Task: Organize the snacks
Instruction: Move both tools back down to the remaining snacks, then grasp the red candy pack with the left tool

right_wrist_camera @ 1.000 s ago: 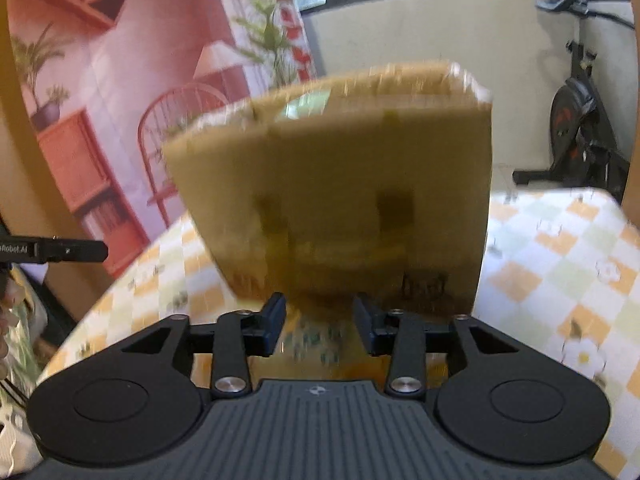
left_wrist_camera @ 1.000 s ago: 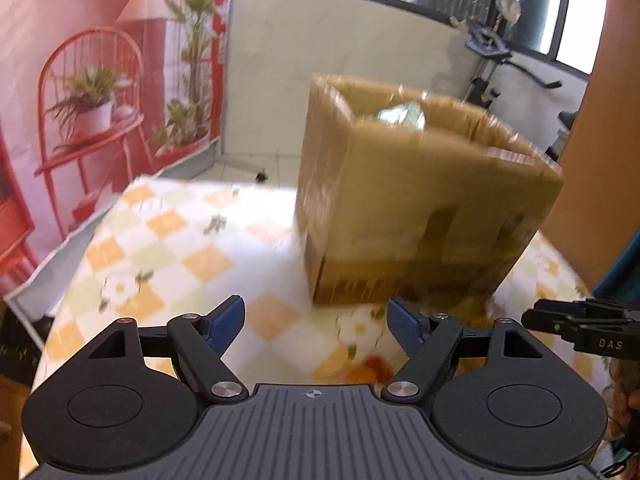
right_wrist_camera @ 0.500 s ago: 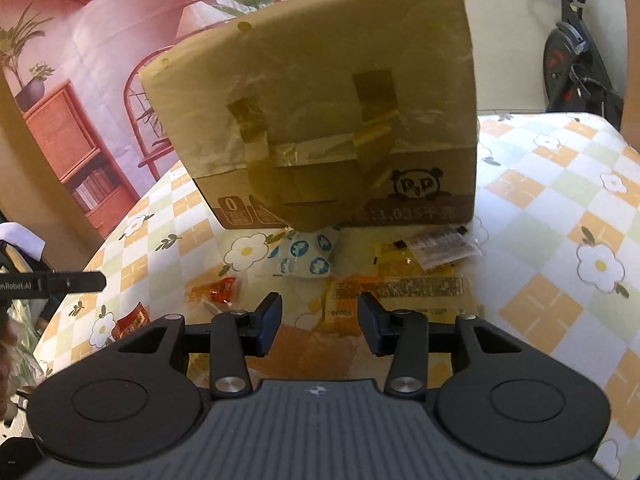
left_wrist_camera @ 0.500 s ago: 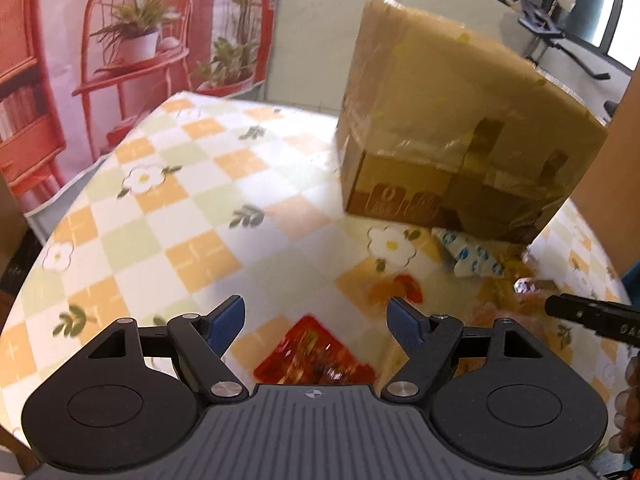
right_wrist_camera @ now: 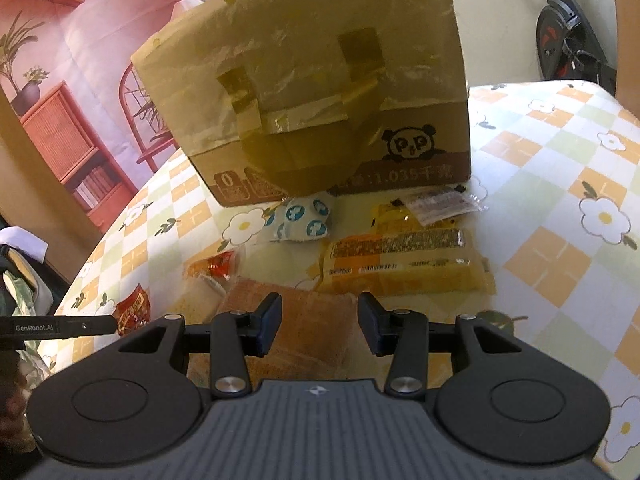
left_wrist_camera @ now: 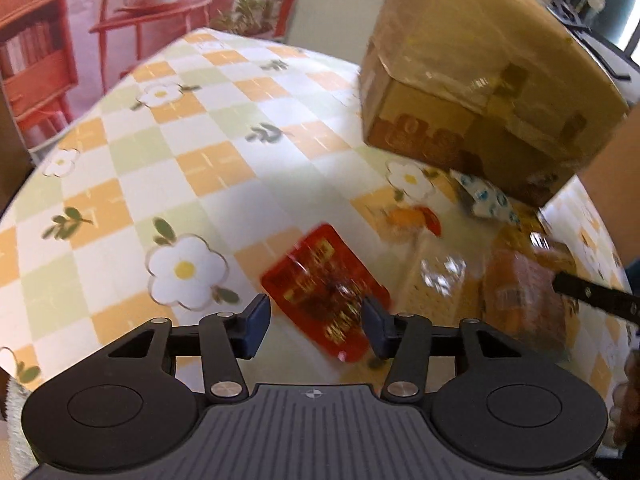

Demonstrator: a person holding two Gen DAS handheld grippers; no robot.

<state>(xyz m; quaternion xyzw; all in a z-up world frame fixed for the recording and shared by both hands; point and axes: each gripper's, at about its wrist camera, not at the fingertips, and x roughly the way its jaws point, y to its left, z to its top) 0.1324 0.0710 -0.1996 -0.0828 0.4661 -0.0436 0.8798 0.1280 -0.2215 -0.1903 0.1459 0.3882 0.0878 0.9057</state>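
Several snack packets lie on the flowered checked table (left_wrist_camera: 160, 160) in front of a taped cardboard box (left_wrist_camera: 480, 80) (right_wrist_camera: 320, 100). My left gripper (left_wrist_camera: 316, 330) hovers low over a red packet (left_wrist_camera: 324, 288). Its jaws are closing, the packet lies between the fingertips, and the pads do not press on it. My right gripper (right_wrist_camera: 320, 324) stands partly open above a brown-orange packet (right_wrist_camera: 296, 320), gripping nothing. Beyond it lie a blue-and-white packet (right_wrist_camera: 300, 220), a long yellow packet (right_wrist_camera: 408, 264), a clear packet (right_wrist_camera: 440, 202) and a small red-orange packet (right_wrist_camera: 216, 266).
The box stands at the back of the table with packets right against its foot. The table's curved edge (left_wrist_camera: 24, 184) runs along the left. An exercise bike (right_wrist_camera: 568, 40) stands behind on the right. A printed red backdrop (left_wrist_camera: 60, 40) hangs behind the table.
Both grippers have sunk and tilted down from the box toward the packets. The left jaws have narrowed over the red packet. The right jaws keep the same gap.
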